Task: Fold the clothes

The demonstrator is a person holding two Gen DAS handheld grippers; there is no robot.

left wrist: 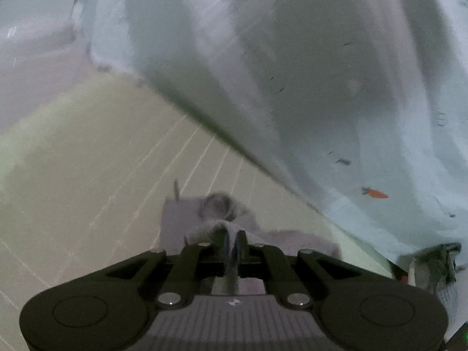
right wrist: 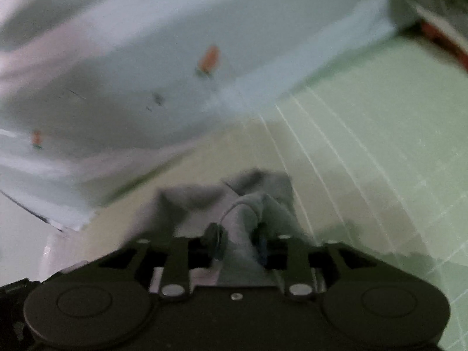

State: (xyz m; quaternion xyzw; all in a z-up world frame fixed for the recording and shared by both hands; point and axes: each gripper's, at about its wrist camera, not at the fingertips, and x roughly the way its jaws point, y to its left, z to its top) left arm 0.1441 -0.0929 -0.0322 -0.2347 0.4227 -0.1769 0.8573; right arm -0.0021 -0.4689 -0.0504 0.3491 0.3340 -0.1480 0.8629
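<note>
Both grippers, left and right, pinch grey cloth in their fingers above the green mat. Mid-fold, judging by this. Next, lay it down evenly.

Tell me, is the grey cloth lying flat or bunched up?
Bunched: the grey cloth rises in crumpled folds between the right tool fingers, above the green mat.

Green cutting mat with white grid lines covers the tabletop; blurred red-edged object at mat's edge.
</note>
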